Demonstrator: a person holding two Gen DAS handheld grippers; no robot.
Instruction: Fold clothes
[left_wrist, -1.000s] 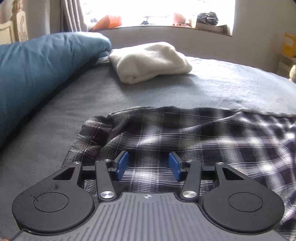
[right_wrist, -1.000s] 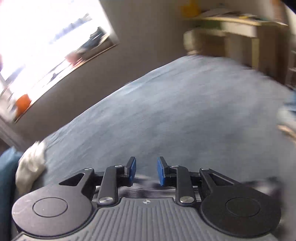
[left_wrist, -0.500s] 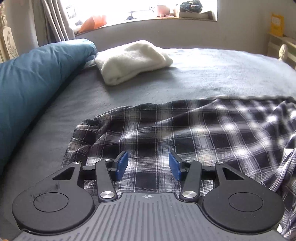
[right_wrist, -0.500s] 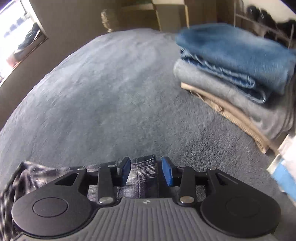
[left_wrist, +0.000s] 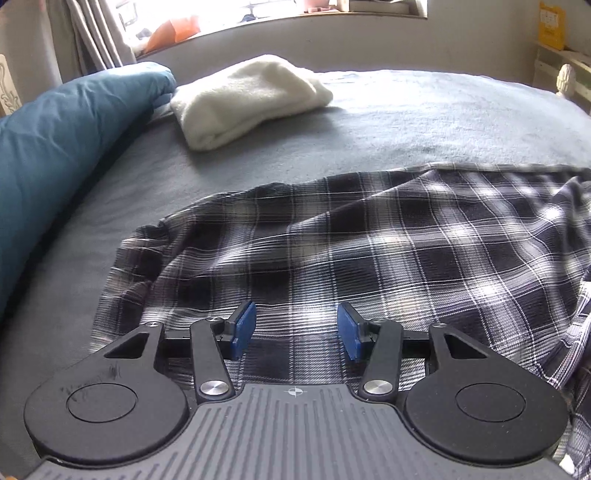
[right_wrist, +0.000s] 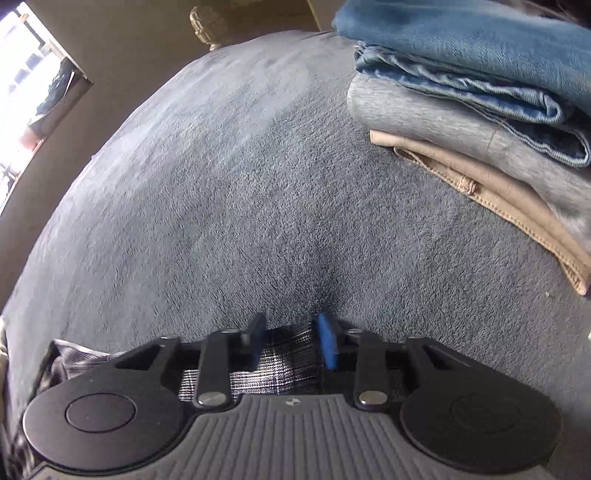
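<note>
Black-and-white plaid cloth, a flannel shirt (left_wrist: 388, 251), lay spread on the grey fleece blanket (left_wrist: 424, 122) that covered the bed. In the left wrist view its long axis ran side to side across the blanket, with one rumpled end bunched toward the teal pillow (left_wrist: 62, 147) and the rest stretching away from that pillow and out of view. Its far edge lay fairly straight, and a diagonal crease ran across the cloth.

The left gripper (left_wrist: 295, 330) sat low over the shirt's near part, its blue pads (left_wrist: 244, 328) set well apart with only flat plaid cloth showing between them, nothing pinched. Beyond the shirt, just beside the pillow's far end, rested a folded cream towel (left_wrist: 247, 98), well apart from the shirt.

In the right wrist view the right gripper (right_wrist: 291, 341) stood over a narrow end of the shirt (right_wrist: 280, 354), which pointed forward onto the bare blanket (right_wrist: 240, 184). Its fingers were parted, with the cloth lying loose in the gap. Farther from the pillow stood a stack of folded clothes (right_wrist: 480, 110): denim on top, grey beneath, tan at the bottom.
</note>
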